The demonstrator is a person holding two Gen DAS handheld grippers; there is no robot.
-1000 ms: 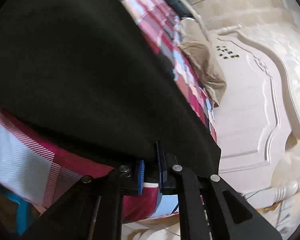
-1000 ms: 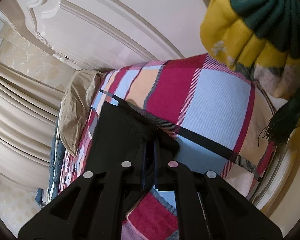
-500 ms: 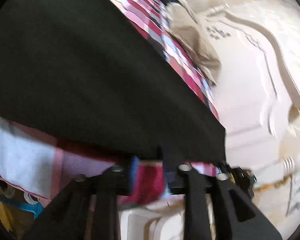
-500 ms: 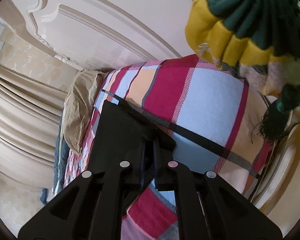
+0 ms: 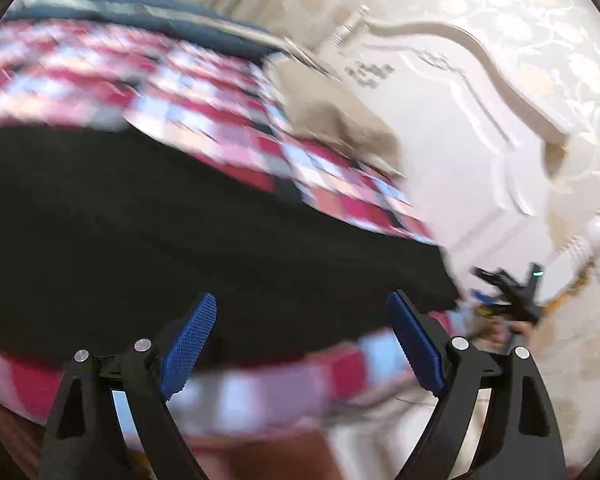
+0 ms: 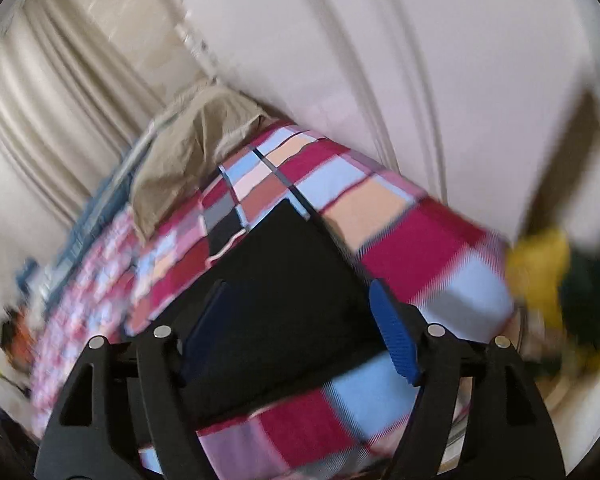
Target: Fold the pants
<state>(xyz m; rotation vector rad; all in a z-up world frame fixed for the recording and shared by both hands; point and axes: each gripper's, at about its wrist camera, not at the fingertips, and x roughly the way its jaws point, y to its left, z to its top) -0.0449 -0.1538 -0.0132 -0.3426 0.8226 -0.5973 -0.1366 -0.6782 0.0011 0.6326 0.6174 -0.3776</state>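
The black pants [image 5: 180,232] lie flat on the red, blue and white plaid bed cover [image 5: 204,112]. My left gripper [image 5: 300,340] is open and empty, its blue pads [image 5: 188,344] wide apart just off the pants' near edge. In the right wrist view the pants [image 6: 284,280] show as a folded black rectangle on the plaid cover [image 6: 420,256]. My right gripper [image 6: 300,336] is open and empty above the pants' near end. The right gripper also shows in the left wrist view [image 5: 508,300], past the pants' right corner. Both views are motion-blurred.
A tan pillow [image 5: 336,120] [image 6: 192,148] lies at the head of the bed against the white carved headboard [image 5: 480,140]. A dark blue blanket [image 5: 148,16] runs along the far side. A yellow and green knitted thing [image 6: 548,272] sits at the right bed edge. Curtains [image 6: 60,92] hang behind.
Both grippers have let go of the pants and opened wide. They have drawn back from the near edge, and the pants now lie flat on the bed.
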